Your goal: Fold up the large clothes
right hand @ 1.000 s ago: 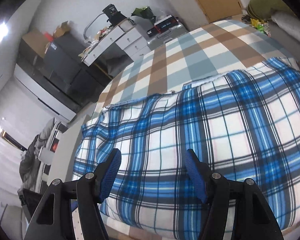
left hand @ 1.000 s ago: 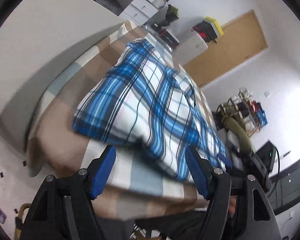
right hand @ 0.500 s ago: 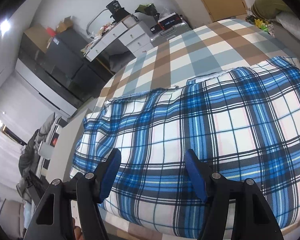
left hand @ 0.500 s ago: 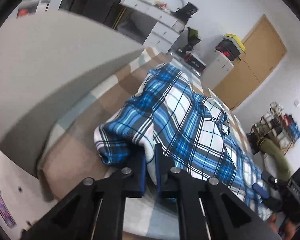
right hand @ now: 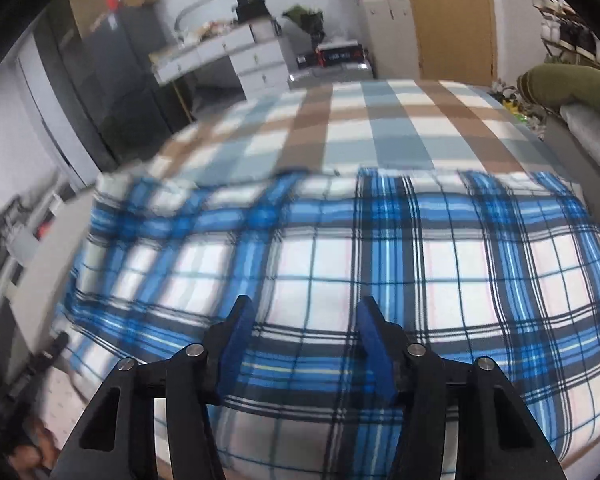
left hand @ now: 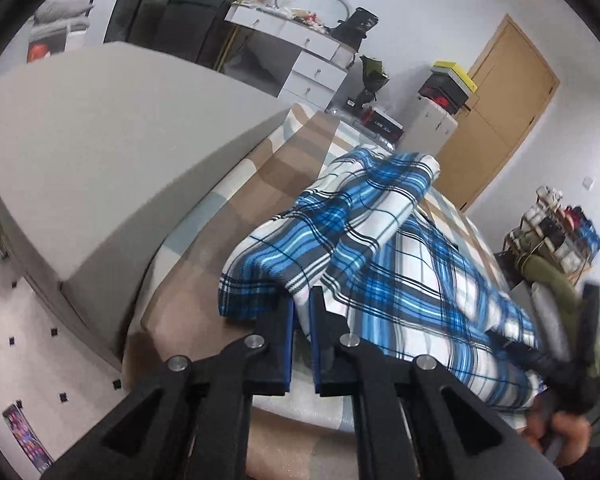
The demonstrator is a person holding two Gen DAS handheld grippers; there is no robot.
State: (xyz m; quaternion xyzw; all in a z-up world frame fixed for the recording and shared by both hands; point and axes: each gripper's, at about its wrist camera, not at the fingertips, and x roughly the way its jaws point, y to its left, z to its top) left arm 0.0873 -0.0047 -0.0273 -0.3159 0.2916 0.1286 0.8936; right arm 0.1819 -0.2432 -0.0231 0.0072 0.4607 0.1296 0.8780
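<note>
A large blue, white and black plaid garment [left hand: 400, 264] lies on a bed with a tan, grey and white checked cover [left hand: 260, 184]. My left gripper [left hand: 302, 308] is shut on the garment's near corner and holds it lifted, so the cloth bunches and folds over itself. In the right wrist view the garment [right hand: 380, 264] spreads across the bed cover [right hand: 380, 128]. My right gripper [right hand: 304, 320] is open and empty, just above the near part of the cloth. The right gripper also shows blurred at the right edge of the left wrist view [left hand: 580, 344].
A grey headboard [left hand: 112, 152] runs along the bed's left side. White drawers [right hand: 256, 64] with clutter, a white cabinet [left hand: 436, 124], and a wooden door [right hand: 452, 20] stand beyond the bed. An olive cushion [right hand: 568, 84] lies at the right.
My left gripper closed on the garment's corner and has lifted it, folding the cloth back. My right gripper stayed open and swung over the cloth; its view is motion-blurred.
</note>
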